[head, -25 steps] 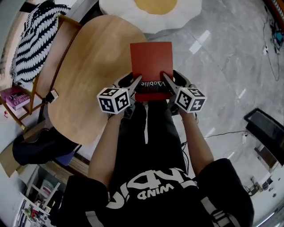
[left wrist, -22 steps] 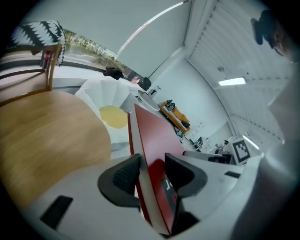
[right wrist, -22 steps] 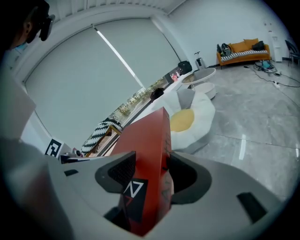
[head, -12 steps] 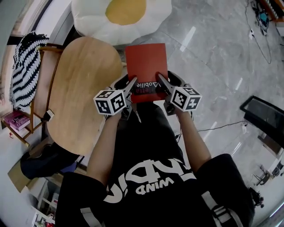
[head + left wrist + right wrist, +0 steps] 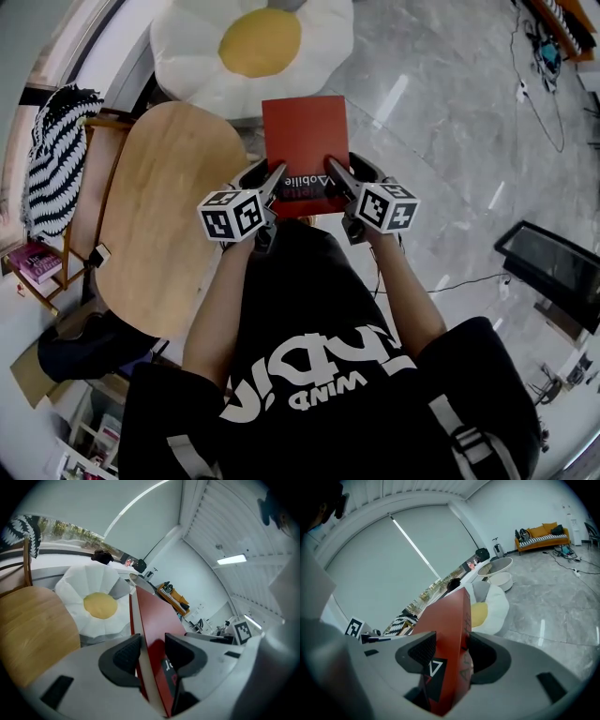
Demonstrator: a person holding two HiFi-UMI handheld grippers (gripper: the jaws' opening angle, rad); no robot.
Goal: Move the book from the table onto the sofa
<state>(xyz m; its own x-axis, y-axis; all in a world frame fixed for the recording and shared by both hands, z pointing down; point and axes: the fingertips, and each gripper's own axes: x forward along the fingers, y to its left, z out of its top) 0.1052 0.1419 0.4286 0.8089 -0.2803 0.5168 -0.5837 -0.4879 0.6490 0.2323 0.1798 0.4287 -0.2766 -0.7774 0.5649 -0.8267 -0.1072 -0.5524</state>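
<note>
A red book [image 5: 304, 141] with a black label on its near end is held in the air in front of me, just right of the round wooden table [image 5: 164, 216]. My left gripper [image 5: 278, 178] is shut on its near left edge and my right gripper [image 5: 330, 174] is shut on its near right edge. In the left gripper view the red book [image 5: 154, 620] stands on edge between the jaws. The right gripper view shows the book [image 5: 447, 634] clamped the same way. Beyond the book lies a white, egg-shaped floor cushion [image 5: 239, 47] with a yellow centre.
A wooden chair [image 5: 89, 187] with a black-and-white striped throw [image 5: 52, 159] stands left of the table. A purple book [image 5: 37, 261] lies on a low rack at the far left. Grey marble floor [image 5: 441, 112] spreads to the right, with cables and a dark screen [image 5: 553, 267].
Carrying the book in both grippers, I have moved away from the table toward the egg-shaped cushion, which now fills more of the top of the head view. The grip is unchanged.
</note>
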